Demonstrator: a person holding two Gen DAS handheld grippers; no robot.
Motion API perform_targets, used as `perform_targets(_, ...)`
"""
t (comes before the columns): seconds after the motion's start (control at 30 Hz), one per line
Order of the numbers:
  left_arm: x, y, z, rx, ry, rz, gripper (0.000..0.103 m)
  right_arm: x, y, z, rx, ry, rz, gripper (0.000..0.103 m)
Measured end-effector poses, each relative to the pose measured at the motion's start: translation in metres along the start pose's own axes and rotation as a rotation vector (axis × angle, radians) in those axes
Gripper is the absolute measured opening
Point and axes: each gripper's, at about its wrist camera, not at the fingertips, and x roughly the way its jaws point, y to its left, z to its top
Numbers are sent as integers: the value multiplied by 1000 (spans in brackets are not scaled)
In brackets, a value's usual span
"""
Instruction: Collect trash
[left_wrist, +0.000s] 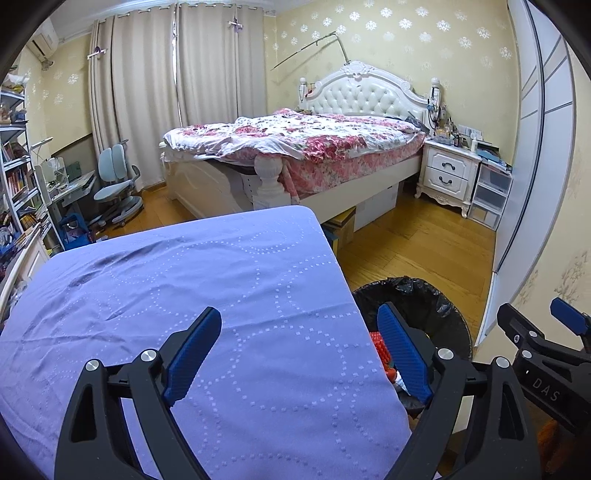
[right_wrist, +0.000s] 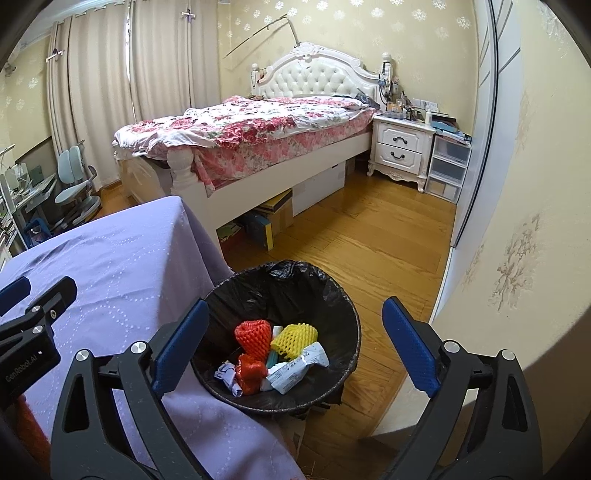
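Observation:
A round bin (right_wrist: 345, 354) lined with a black bag stands on the floor beside the purple-clothed table (right_wrist: 122, 280). Inside lie red foam net (right_wrist: 253, 336), yellow foam net (right_wrist: 293, 338) and crumpled white wrappers (right_wrist: 291, 373). My right gripper (right_wrist: 295, 345) hangs above the bin, jaws wide open, nothing between them. My left gripper (left_wrist: 299, 350) stands open over the table's right edge (left_wrist: 332, 251), empty; the bin (left_wrist: 436, 306) shows behind its right finger (left_wrist: 400, 347). The right gripper (left_wrist: 546, 332) appears at the far right of the left wrist view.
A bed (right_wrist: 251, 136) with a floral cover stands across the wooden floor (right_wrist: 373, 240), boxes (right_wrist: 273, 218) under it. A white nightstand (right_wrist: 400, 147) and plastic drawers (right_wrist: 447, 166) sit by the wall. A desk chair (left_wrist: 118, 181) and bookshelves (left_wrist: 18, 177) are at left.

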Motion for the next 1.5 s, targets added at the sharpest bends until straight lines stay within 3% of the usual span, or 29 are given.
perform_targets(0.67,-45,28,-13,-45,-51,39,87,-55,18,-11,-36,-57,50,93)
perform_targets(1.5,-50,33,-16,-49,-54,40,88,-66,29,-14,-47,-60,62,93)
